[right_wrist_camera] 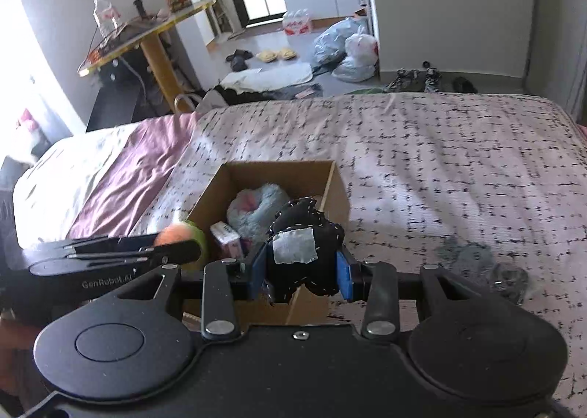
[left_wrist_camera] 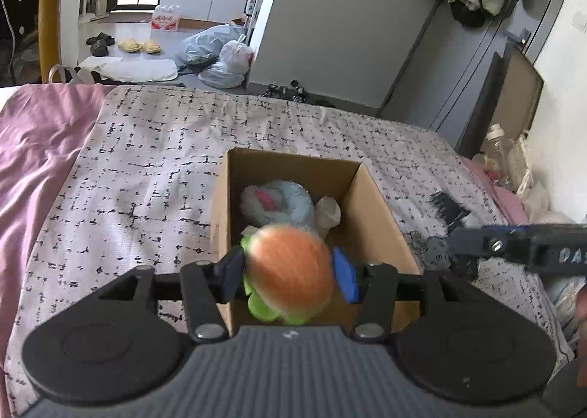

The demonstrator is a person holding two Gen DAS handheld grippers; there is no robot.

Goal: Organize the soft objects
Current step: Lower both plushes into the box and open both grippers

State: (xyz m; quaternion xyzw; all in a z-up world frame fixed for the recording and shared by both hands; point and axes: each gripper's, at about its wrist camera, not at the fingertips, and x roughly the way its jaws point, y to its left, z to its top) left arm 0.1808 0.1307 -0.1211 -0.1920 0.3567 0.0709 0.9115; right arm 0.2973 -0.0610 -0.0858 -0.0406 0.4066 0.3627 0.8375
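An open cardboard box point(left_wrist_camera: 378, 212) point(right_wrist_camera: 332, 194) stands on the bed. Inside lie a light blue and pink plush point(left_wrist_camera: 282, 199) point(right_wrist_camera: 256, 207) and a beige soft item point(left_wrist_camera: 328, 210). A small pink and white packet point(right_wrist_camera: 229, 234) shows in the right wrist view. My left gripper point(left_wrist_camera: 290, 275) is shut on an orange plush burger with green trim point(left_wrist_camera: 290, 271) point(right_wrist_camera: 179, 232), held over the box's near edge. My right gripper point(right_wrist_camera: 302, 267) is shut on a black plush with white stitching and a grey patch point(right_wrist_camera: 306, 253), held at the box's near right corner.
The bed has a white cover with black dashes point(left_wrist_camera: 154, 168) point(right_wrist_camera: 458, 168) and a mauve sheet point(left_wrist_camera: 33, 146) on the left. A grey soft item point(right_wrist_camera: 477, 260) lies on the bed right of the box. Bags, slippers and shoes sit on the floor beyond.
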